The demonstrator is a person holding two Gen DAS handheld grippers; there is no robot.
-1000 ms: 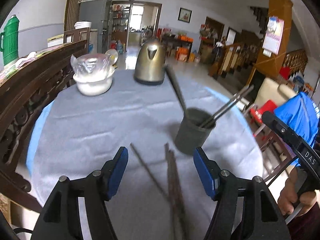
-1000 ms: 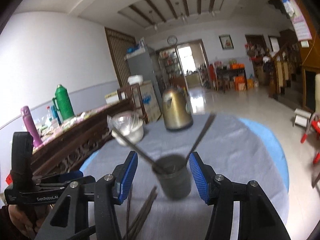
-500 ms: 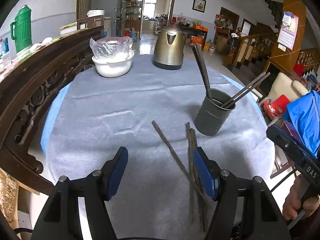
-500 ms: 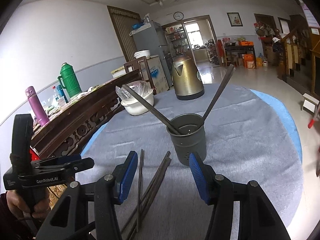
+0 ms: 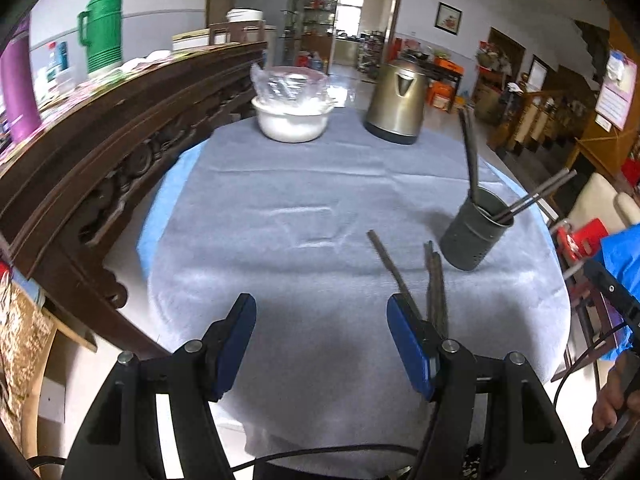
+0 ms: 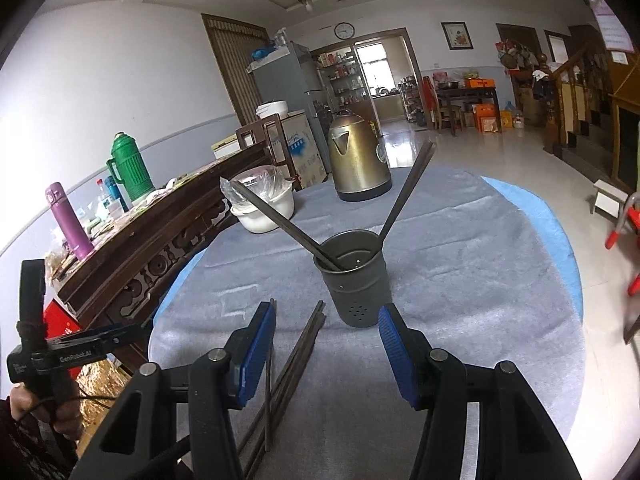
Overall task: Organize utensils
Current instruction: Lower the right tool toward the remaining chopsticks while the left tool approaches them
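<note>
Grey cloth covers the desk point(image 5: 280, 184), and over the last second we have drawn both grippers back from it, so more of it shows. The holder point(image 6: 354, 278) holds four chopsticks; loose chopsticks point(image 6: 298, 350) lie beside it. Left gripper point(image 5: 320, 340) and right gripper point(image 6: 326, 350) have jaws released, empty, so more pickups remain, we judge.

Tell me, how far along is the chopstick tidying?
Partly done. Some chopsticks already stand in the grey holder. Nothing is in hand: the left gripper and right gripper are both open and empty. Several loose chopsticks lying on the tablecloth have yet to go in.
</note>
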